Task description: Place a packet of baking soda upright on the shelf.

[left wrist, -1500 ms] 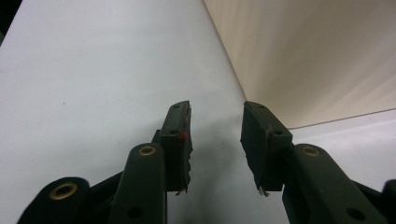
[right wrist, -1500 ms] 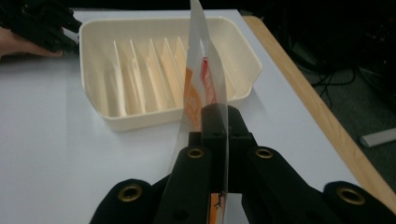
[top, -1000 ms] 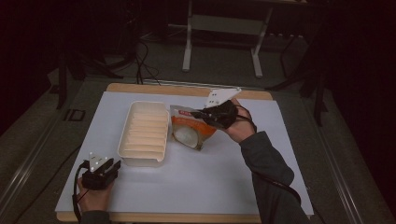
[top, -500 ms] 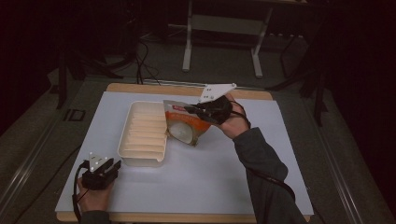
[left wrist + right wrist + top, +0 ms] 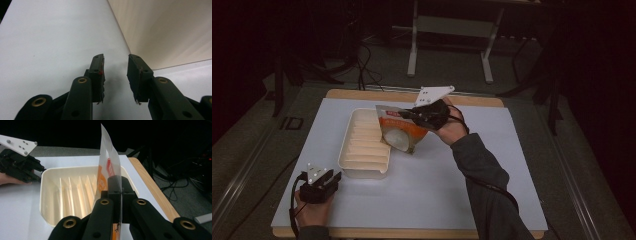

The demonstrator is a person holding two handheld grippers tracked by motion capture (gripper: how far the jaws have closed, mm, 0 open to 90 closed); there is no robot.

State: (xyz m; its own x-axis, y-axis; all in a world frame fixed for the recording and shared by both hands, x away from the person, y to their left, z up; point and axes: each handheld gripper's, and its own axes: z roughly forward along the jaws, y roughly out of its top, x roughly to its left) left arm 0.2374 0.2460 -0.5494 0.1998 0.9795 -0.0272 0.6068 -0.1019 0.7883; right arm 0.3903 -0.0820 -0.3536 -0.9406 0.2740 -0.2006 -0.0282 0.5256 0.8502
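Right gripper (image 5: 408, 116) clamps orange pouch (image 5: 401, 134) above cream ridged tray (image 5: 362, 145) right edge; left gripper (image 5: 328, 178) jaws apart, near-left.

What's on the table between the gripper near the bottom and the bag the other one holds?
In the high view, the cream ribbed plastic tray lies between the left gripper and the orange-and-white plastic pouch held by the right gripper.

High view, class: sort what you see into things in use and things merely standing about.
In use: orange packet, clamped in the right hand-held gripper; cream ridged tray; left hand-held gripper, open, beside the tray.

Standing about: white frame legs and floor cables beyond the table.
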